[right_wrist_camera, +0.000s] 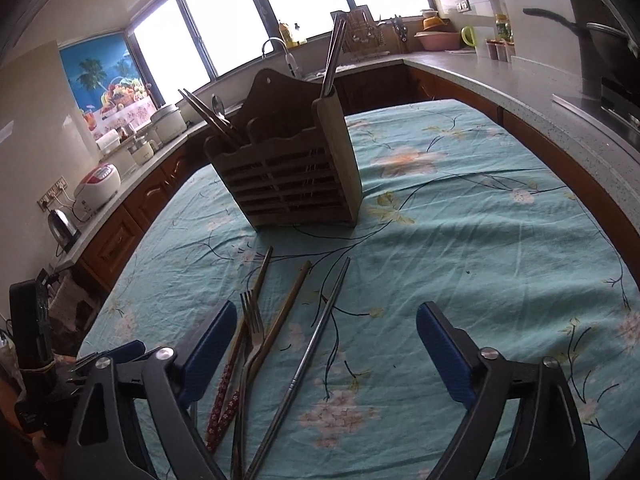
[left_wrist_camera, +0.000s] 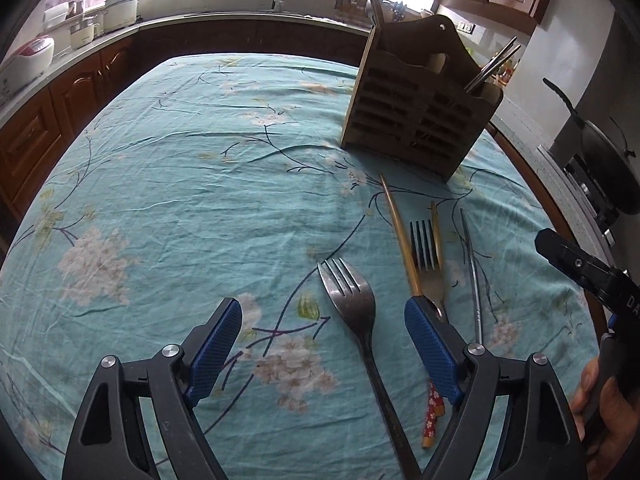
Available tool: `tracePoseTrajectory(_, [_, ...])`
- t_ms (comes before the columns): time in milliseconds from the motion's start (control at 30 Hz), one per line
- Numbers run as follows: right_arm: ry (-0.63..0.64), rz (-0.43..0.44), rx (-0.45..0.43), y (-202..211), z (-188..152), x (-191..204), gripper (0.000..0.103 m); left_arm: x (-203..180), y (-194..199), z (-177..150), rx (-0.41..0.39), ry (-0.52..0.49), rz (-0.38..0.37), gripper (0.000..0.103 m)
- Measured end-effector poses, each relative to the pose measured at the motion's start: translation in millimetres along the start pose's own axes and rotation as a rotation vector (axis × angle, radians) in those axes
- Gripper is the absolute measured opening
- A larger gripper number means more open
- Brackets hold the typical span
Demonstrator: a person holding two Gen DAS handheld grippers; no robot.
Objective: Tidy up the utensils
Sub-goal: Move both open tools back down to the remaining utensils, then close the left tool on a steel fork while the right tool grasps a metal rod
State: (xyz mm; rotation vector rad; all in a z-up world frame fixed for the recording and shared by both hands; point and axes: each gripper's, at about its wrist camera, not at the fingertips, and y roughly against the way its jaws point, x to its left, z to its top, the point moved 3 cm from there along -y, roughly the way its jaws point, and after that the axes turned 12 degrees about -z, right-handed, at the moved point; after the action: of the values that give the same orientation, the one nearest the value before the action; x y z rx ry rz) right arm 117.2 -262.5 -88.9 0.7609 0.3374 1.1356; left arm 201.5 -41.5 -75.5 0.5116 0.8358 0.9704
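**Ana:** Two grippers, both spread wide and holding nothing. The left gripper [left_wrist_camera: 322, 344] has the big fork [left_wrist_camera: 352, 300] lying between its pads, handle running back under it; neither pad touches it.

**Ben:** And the right gripper [right_wrist_camera: 322, 354]?

**Ana:** The steel chopstick [right_wrist_camera: 316, 344] lies between its pads, nearer the left one. Just beside that left pad sit the small fork [right_wrist_camera: 253, 320] and two wooden chopsticks [right_wrist_camera: 286, 312], bunched together. The caddy [right_wrist_camera: 288, 176] stands ahead of both grippers, on the cloth-covered surface [right_wrist_camera: 480, 240], already holding a few utensils.

**Ben:** What could go wrong?

**Ana:** I'd say crowding. The left gripper's right pad [left_wrist_camera: 430, 344] sits over the small fork's handle and a wooden chopstick, so closing could drag those along or pinch two things at once.

**Ben:** And the thin steel one?

**Ana:** It lies flat on soft cloth; pads may slide over it or bunch the fabric. The two grippers are also near each other, so a bump seems possible.
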Motion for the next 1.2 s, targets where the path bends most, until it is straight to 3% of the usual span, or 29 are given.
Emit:
tracePoseTrajectory(167, [0.024,-0.025,0.041,-19.8,2.8,4.5,0.078,5.5,-13.3,5.0,0.018,0.018,-0.011,0.078])
tracePoseTrajectory(300, [0.042,-0.046,0.076,-38.2,4.5,6.8,0.062,6.7,-21.2,7.3,0.034,0.017,-0.030,0.076])
tracePoseTrajectory(567, [0.088,-0.092,0.131,-73.0,11.2,13.8,0.039,2.1,-38.7,9.8,0.057,-0.009,-0.039,0.066])
tracePoseTrajectory(700, [0.116,-0.117,0.159,-89.7,13.8,18.6,0.025,2.6,-43.5,12.5,0.050,-0.025,-0.023,0.051])
tracePoseTrajectory(833, [0.158,-0.157,0.153,-95.6,14.2,25.0,0.024,0.4,-48.5,15.1,0.060,-0.037,-0.054,0.035])
tracePoseTrajectory(1033, [0.221,-0.198,0.137,-98.1,14.3,32.6,0.010,4.1,-50.0,16.8,0.058,-0.029,-0.092,0.033])
tracePoseTrajectory(1200, [0.152,-0.108,0.161,-92.9,17.3,25.3,0.005,14.9,-42.7,17.4,0.059,0.034,-0.162,0.032])
